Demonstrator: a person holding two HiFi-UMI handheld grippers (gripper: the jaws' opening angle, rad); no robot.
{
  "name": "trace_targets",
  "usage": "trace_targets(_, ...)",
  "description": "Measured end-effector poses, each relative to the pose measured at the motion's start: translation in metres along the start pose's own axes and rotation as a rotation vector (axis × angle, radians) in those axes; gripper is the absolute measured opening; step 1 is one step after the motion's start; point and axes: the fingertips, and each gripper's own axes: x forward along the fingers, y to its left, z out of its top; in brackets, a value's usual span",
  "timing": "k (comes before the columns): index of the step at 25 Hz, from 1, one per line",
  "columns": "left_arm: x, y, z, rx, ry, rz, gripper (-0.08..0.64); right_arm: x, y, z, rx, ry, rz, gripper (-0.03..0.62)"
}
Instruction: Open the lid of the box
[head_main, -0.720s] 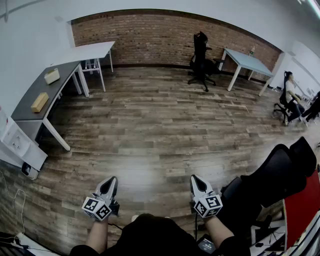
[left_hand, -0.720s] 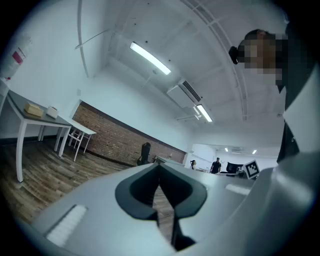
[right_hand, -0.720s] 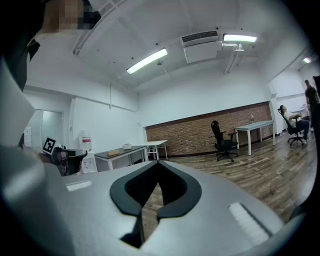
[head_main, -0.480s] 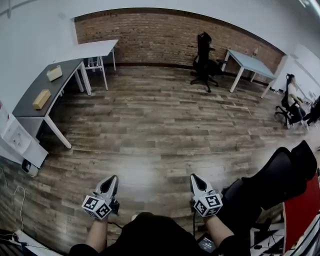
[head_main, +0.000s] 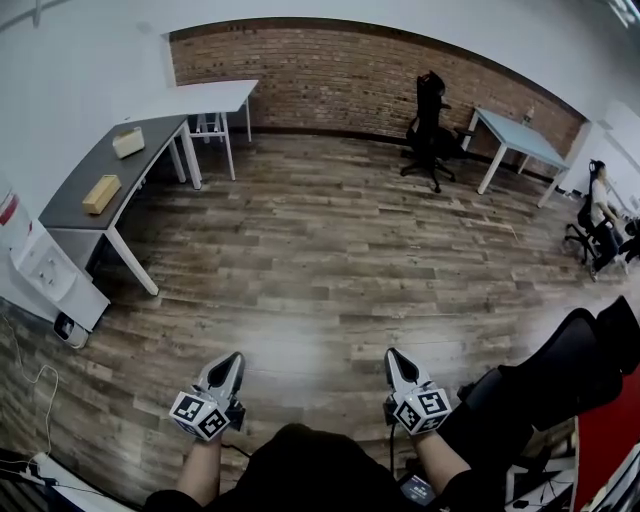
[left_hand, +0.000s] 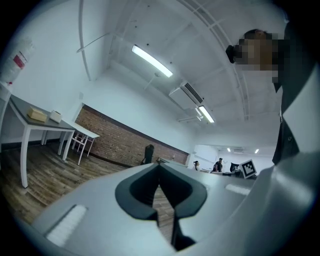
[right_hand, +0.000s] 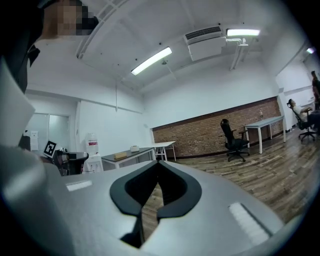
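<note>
While the left gripper (head_main: 228, 360) and right gripper (head_main: 395, 357) hang closed and empty over the wooden plank floor (head_main: 330, 250), nothing has begun: a tan oblong box (head_main: 101, 194) and a pale box (head_main: 128, 143) lie untouched on the dark grey table (head_main: 75, 212), one toward each end, far from both.

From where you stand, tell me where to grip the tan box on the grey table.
Probably grip the tan box across its short width, mid-length, from above, approaching from the floor side of the table. It lies flat, a long low block, and a wall backs the table. Its lid seam is too small to see.
</note>
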Motion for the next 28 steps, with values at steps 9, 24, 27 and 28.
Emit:
trace_targets(9,-0.031,0.035,0.01,0.005,0.005,0.029,0.0,0.027,0.04,-0.003,-0.012,0.041,0.021,0.003)
trace_targets(24,0.028,0.099,0.023,0.006,-0.014,0.13,0.0,0.123,0.007,0.006,-0.014,0.036,0.09,0.003)
trace_targets(27,0.06,0.109,0.036,0.008,-0.034,0.124,0.0,0.154,-0.016,0.022,-0.034,0.002,0.092,0.002)
trace_targets(28,0.071,0.112,0.04,0.016,-0.036,0.126,0.0,0.165,-0.023,0.028,-0.032,-0.01,0.092,0.002)
